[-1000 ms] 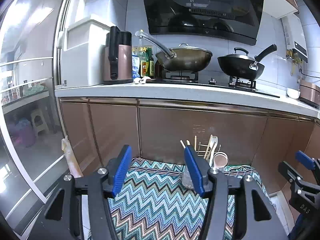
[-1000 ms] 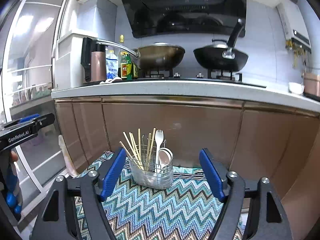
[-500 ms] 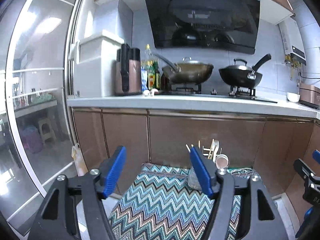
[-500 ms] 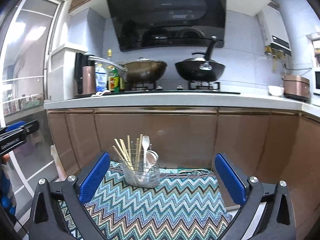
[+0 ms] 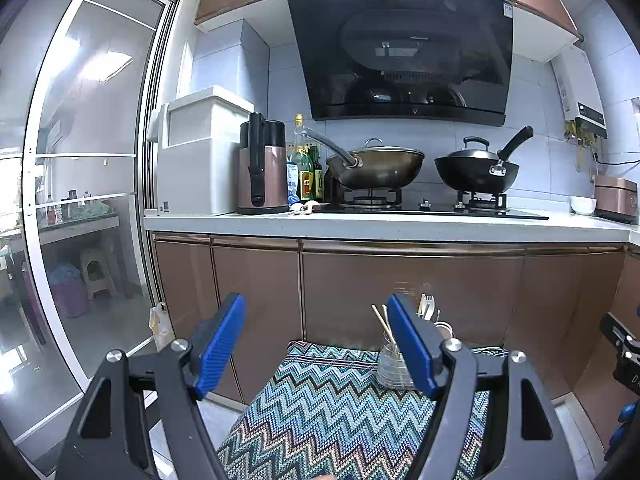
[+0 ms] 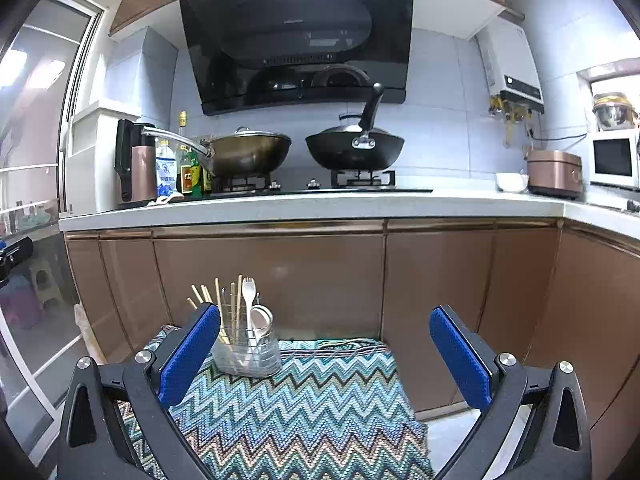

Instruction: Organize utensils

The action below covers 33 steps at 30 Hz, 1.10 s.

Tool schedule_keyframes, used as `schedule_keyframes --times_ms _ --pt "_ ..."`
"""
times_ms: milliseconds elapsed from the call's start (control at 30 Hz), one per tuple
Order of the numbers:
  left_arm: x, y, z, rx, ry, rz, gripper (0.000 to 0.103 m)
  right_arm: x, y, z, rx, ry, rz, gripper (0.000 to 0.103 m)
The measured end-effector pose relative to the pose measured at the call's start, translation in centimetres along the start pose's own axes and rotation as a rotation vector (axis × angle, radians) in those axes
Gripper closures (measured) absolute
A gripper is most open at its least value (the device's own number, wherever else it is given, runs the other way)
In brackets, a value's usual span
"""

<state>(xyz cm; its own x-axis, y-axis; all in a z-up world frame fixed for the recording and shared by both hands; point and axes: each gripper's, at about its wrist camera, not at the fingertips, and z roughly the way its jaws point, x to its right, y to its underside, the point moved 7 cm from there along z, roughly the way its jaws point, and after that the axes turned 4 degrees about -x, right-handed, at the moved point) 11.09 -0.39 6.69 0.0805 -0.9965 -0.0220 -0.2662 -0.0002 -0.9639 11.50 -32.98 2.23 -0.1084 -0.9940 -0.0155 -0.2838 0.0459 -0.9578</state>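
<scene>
Beyond the spread right gripper (image 6: 326, 350), left of centre, utensil holder (image 6: 246, 350), seemingly untouched

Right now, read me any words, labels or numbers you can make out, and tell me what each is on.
"D": partial white lettering on the right gripper, cut off at the frame edge.
Range hood: logo and top-corner sticker too small to read.
Bottles: labels blurred.
Water heater: markings unreadable.

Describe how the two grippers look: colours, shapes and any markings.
The left gripper and the right gripper match: black angular frames with triangular cut-outs, silver round bolts, and flat fingers covered in textured blue pads. No cables or sleeves are visible.
</scene>
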Motion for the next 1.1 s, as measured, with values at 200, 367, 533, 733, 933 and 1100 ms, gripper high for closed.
schedule_keyframes --times_ms 200,367,533,733,933,1100 --pt "-0.2 0.1 -0.3 -0.004 0.003 -0.005 0.031 0.4 -0.3 -0.9 0.017 0.015 -0.007 0.000" --pt "-0.2 0.2 -0.4 -0.005 0.004 0.000 0.031 0.5 -0.3 -1.2 0.021 0.020 -0.011 0.000" --pt "-0.4 0.3 -0.6 -0.004 0.003 0.000 0.031 0.3 -0.2 -1.5 0.020 0.022 -0.022 0.000" --pt "-0.7 0.6 -0.6 -0.012 0.001 -0.007 0.031 -0.1 -0.4 -1.9 0.025 0.032 -0.038 0.000" --pt "-0.7 0.6 -0.9 -0.011 0.003 -0.012 0.031 -0.2 -0.5 -2.1 0.028 0.038 -0.046 0.000" --pt "-0.8 0.7 -0.8 -0.016 0.010 -0.020 0.031 0.0 -0.4 -2.4 0.031 0.040 -0.043 0.000"
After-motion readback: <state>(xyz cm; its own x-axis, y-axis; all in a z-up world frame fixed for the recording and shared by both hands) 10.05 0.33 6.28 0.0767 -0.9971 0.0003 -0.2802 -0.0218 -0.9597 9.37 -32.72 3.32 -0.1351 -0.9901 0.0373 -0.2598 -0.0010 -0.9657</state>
